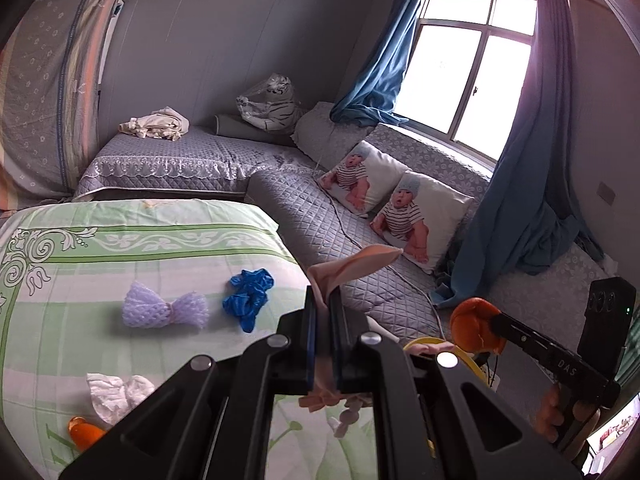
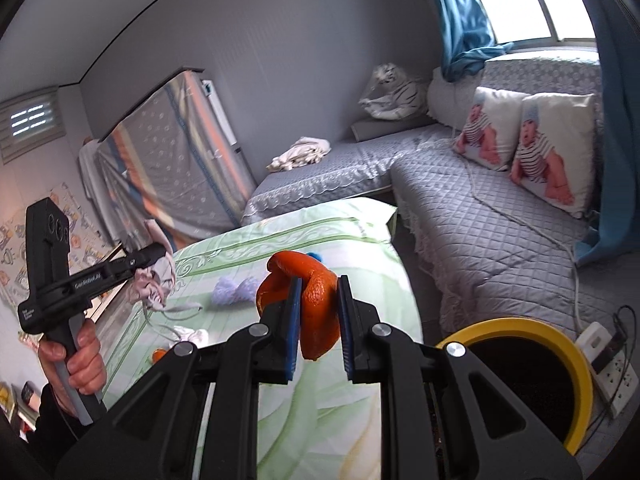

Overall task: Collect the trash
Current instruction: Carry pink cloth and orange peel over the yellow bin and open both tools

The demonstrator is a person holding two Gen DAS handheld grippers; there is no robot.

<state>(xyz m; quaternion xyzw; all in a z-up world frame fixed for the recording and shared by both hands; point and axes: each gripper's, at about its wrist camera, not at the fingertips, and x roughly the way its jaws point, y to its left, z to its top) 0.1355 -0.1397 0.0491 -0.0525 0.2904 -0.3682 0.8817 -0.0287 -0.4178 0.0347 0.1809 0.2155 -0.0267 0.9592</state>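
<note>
left wrist view, left to right: at the lower left edge, a piece of orange peel (image 1: 82, 434) lies on the green-patterned bedspread (image 1: 120, 256), just beside a crumpled white tissue (image 1: 116, 394). toward the centre left lie a lilac foam net (image 1: 164, 309) and, to its right, a crumpled blue glove (image 1: 248, 294), apart from each other. at lower centre the left gripper (image 1: 324, 312) stands with its jaws together, clamped on a pinkish limp scrap (image 1: 352, 266) that rises above the pads and hangs below them. right of it, a yellow rim (image 1: 424, 343) shows partly behind the gripper frame. at the right, the right gripper (image 1: 494, 322) grips an orange peel piece (image 1: 470, 326); a hand (image 1: 558, 416) holds its handle at the lower right.

right wrist view, left to right: at the left, a hand (image 2: 78, 364) holds the left gripper (image 2: 154, 256), from which the pale scrap (image 2: 154, 286) dangles over the bedspread (image 2: 348, 236). at lower centre the right gripper (image 2: 318, 308) is closed on the curled orange peel (image 2: 312, 304), pads pressing both its sides. at the lower right stands a yellow-rimmed bin (image 2: 576, 364) with a dark interior, beside a white power strip (image 2: 612, 376) on the floor.
</note>
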